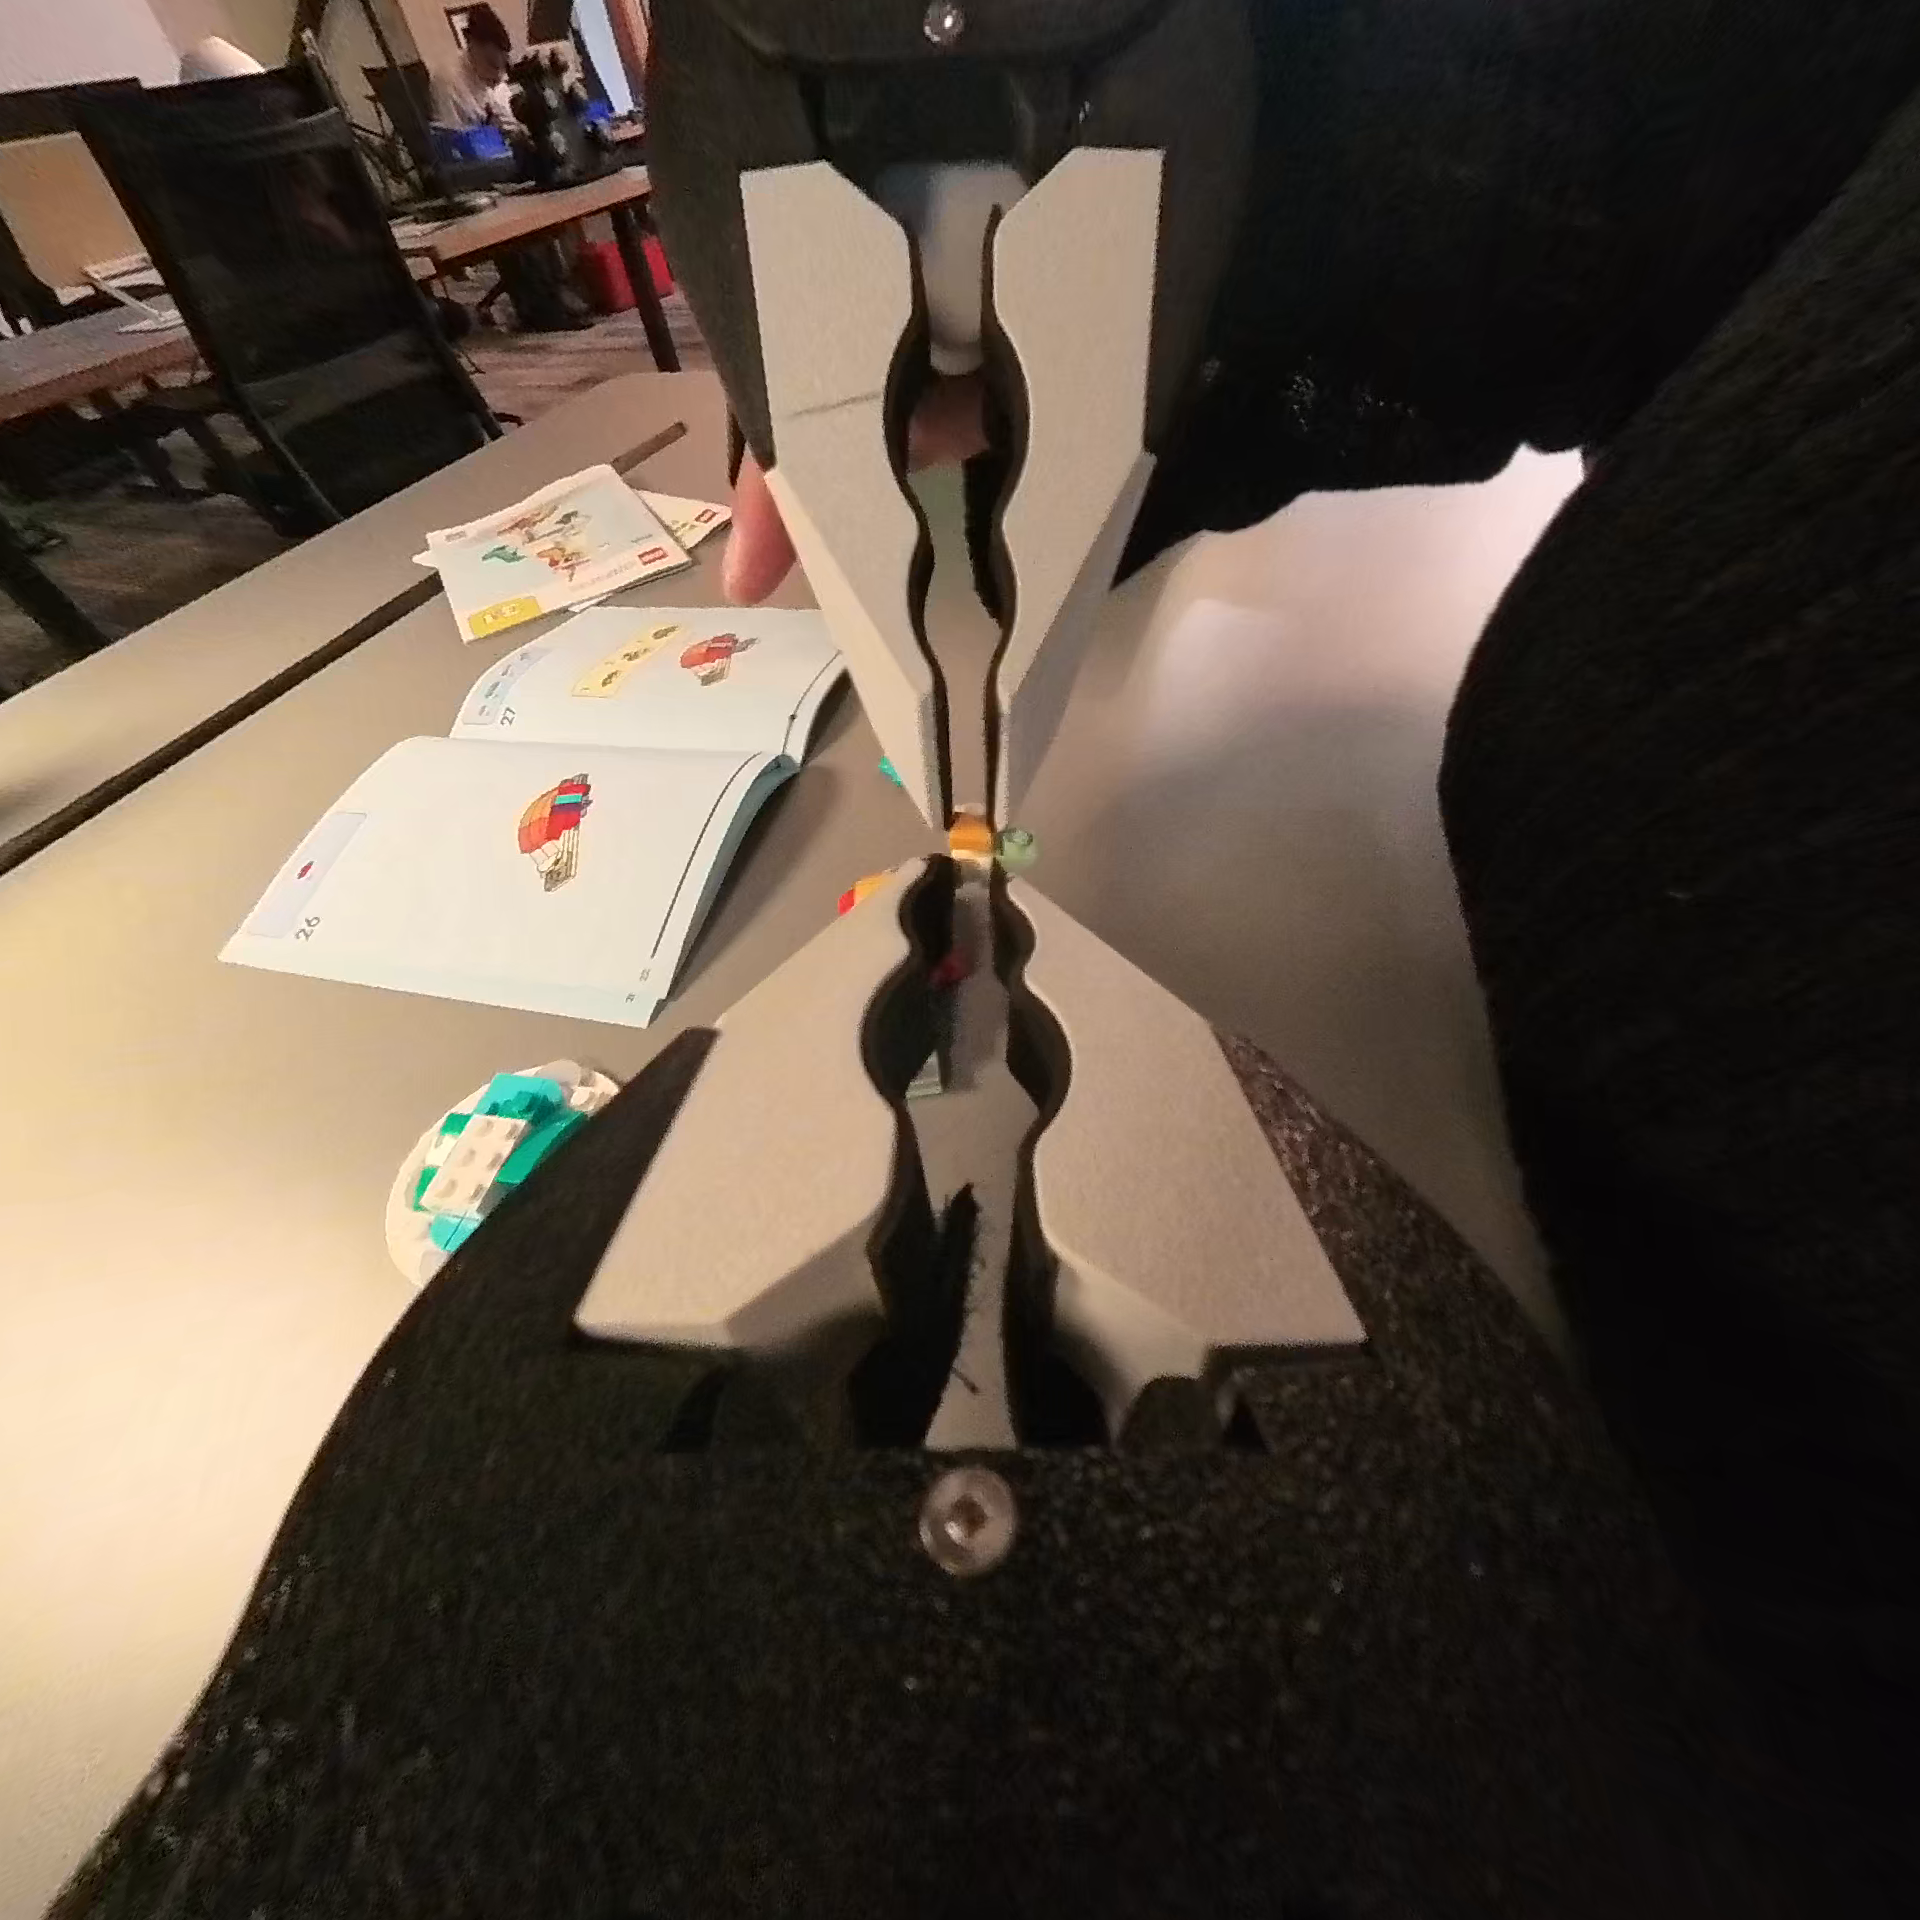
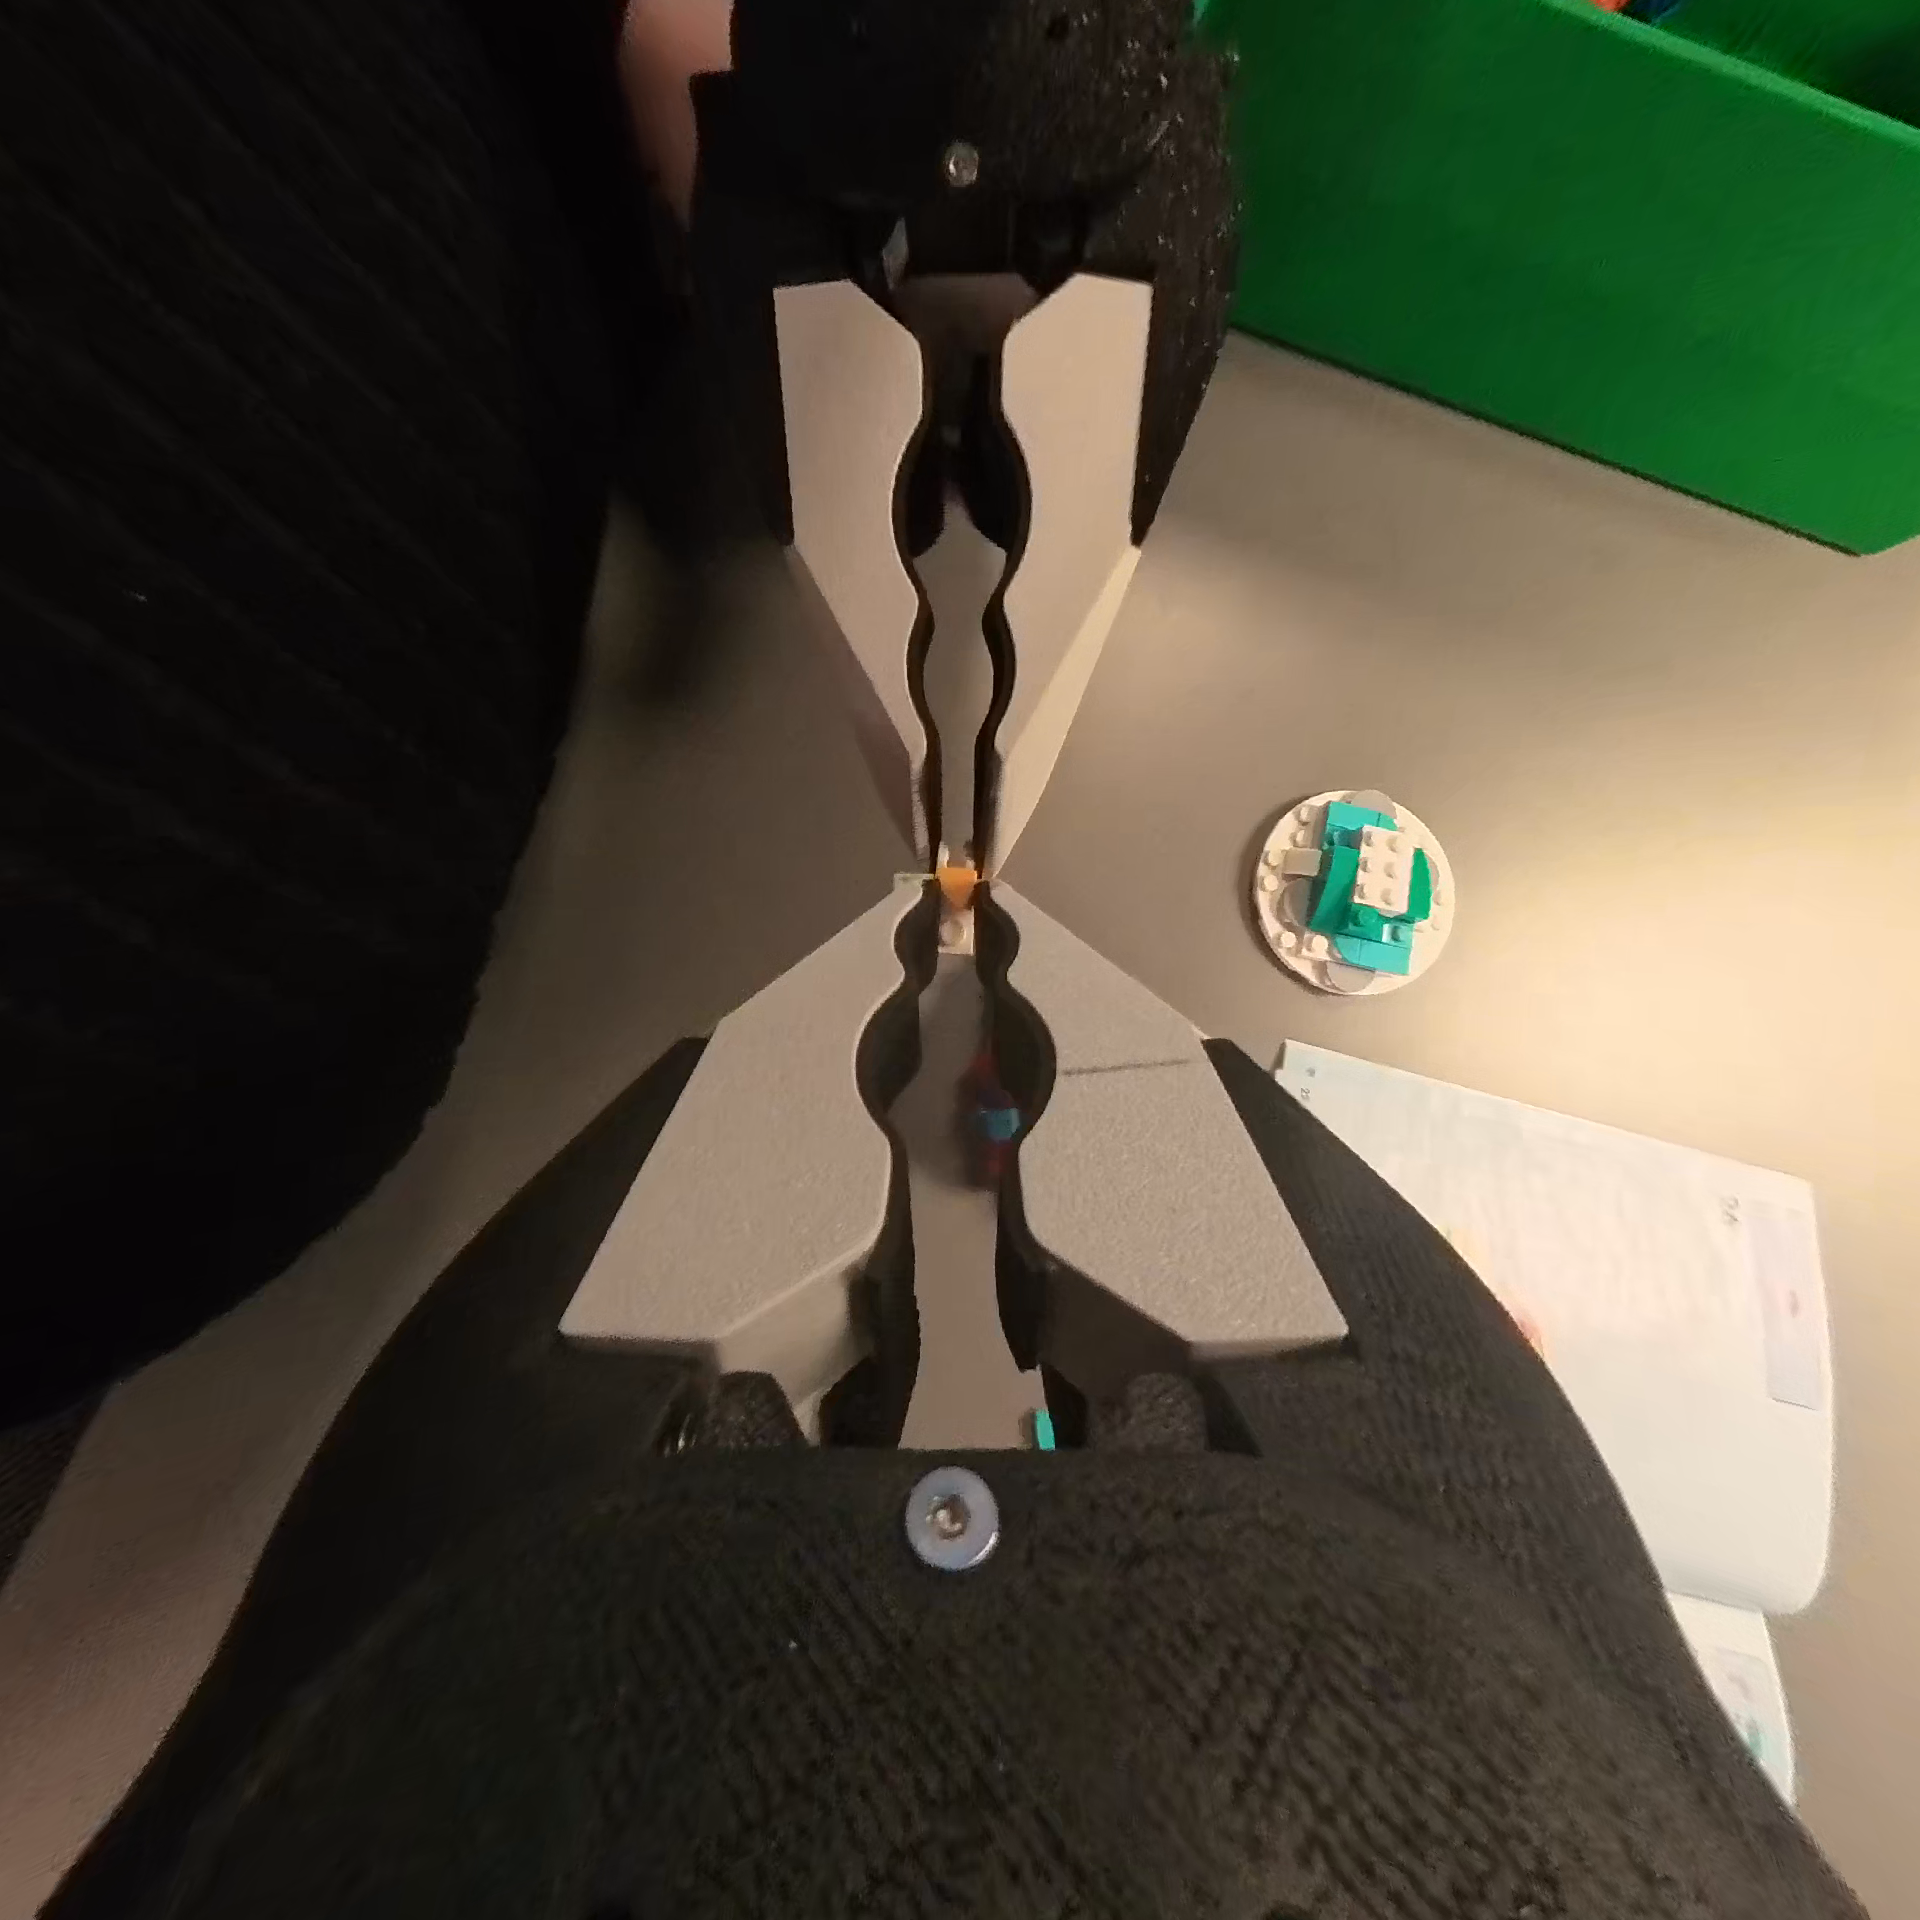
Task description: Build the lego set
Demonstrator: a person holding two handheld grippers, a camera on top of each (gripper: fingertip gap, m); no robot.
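Observation:
A small lego assembly, an orange piece (image 1: 968,834) with a pale green stud (image 1: 1016,844) on its side, is held above the grey table between two grippers meeting tip to tip. My left gripper (image 1: 971,871) comes from below in the left wrist view and is shut on it. My right gripper (image 1: 971,812) comes from above there. In the right wrist view my right gripper (image 2: 954,909) is shut on a white plate (image 2: 958,932) joined to the orange piece (image 2: 956,886), and the left gripper (image 2: 956,842) closes on it from above.
A round white base with teal and white bricks (image 1: 499,1153) (image 2: 1351,888) lies on the table (image 1: 208,1195). An open instruction booklet (image 1: 540,831) (image 2: 1610,1299) and more leaflets (image 1: 561,551) lie beyond. A green bin (image 2: 1558,260) stands nearby. Loose red and blue pieces (image 2: 987,1132) lie under the fingers. Dark sleeves flank both views. The grippers are tip to tip, or close to it.

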